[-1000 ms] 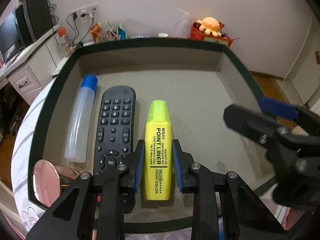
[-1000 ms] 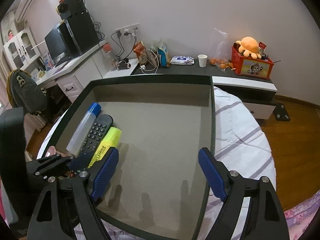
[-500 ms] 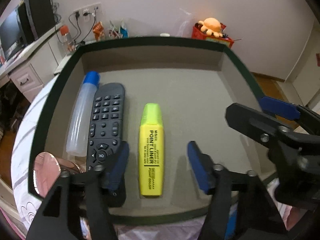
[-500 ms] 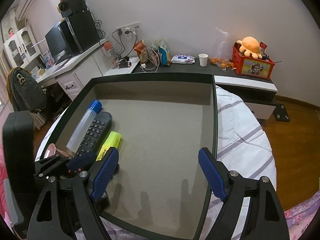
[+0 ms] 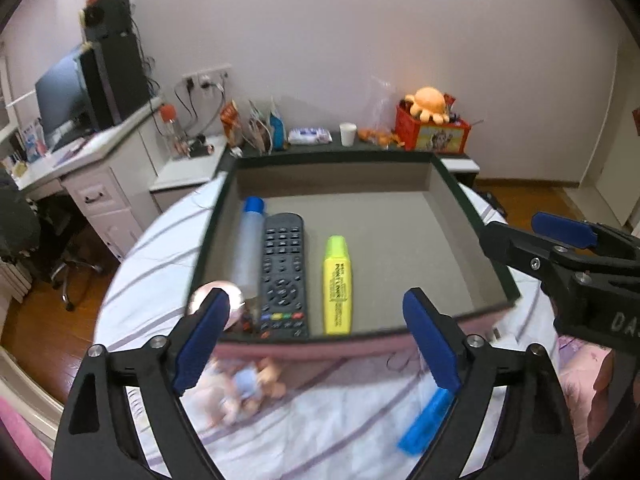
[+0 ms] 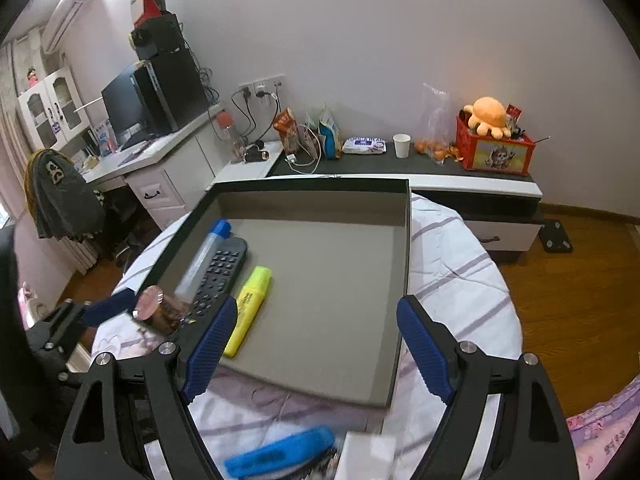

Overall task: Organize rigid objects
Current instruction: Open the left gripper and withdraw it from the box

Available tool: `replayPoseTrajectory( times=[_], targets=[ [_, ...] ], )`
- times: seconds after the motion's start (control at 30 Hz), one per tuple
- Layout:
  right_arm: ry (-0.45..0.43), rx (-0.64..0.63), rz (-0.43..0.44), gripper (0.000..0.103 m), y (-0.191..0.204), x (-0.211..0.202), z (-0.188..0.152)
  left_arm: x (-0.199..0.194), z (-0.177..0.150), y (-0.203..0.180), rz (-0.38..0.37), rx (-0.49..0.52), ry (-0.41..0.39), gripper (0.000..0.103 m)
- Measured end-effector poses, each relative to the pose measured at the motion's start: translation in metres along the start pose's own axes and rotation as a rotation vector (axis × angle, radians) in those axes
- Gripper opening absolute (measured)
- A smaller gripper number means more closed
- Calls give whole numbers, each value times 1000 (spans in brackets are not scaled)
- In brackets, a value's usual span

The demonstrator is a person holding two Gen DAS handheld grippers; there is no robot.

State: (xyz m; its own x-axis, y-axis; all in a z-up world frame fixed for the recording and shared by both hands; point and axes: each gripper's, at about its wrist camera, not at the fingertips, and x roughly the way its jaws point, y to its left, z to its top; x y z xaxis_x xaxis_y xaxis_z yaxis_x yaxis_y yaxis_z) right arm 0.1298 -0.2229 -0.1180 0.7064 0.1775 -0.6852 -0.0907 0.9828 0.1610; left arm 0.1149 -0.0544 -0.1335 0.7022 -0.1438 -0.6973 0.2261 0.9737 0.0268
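Yellow plastic marks the highlighter point(image 5: 337, 285), which lies flat in the grey tray point(image 5: 460, 216) near its front edge, just beside the black remote control point(image 5: 283, 272); a translucent tube with a blue cap point(image 5: 250, 248) lies along the tray's left wall, touching the remote. The three run parallel, lengthwise front to back. The tray sits on a striped bedsheet point(image 6: 452, 264).

The left gripper point(image 5: 316, 338) hangs above the tray's front edge, its jaws opening with nothing between them. The right gripper point(image 6: 316, 344) has its jaws wide apart, also empty.

On the bed in front of the tray lies a blue highlighter point(image 6: 280, 454), blurred, probably the next thing to sort. It should be light and stiff, with smooth, somewhat slippery sides; clamping across its flat body near the middle, not on the cap, would hold it best. A small round-lidded jar point(image 6: 154, 312) at the tray's front left corner looks tippable.
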Motion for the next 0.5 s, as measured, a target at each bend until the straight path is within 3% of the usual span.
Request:
replayPoseTrajectory(
  times=[0.23,0.5],
  targets=[
    [-35,-17,-4,83,17,-42,-22,-59,-26,32,44,-32,-71,98],
    [-53,-12,-22,83,28,-74,-48,-79,-51,43,52,-42,-67,100]
  ],
)
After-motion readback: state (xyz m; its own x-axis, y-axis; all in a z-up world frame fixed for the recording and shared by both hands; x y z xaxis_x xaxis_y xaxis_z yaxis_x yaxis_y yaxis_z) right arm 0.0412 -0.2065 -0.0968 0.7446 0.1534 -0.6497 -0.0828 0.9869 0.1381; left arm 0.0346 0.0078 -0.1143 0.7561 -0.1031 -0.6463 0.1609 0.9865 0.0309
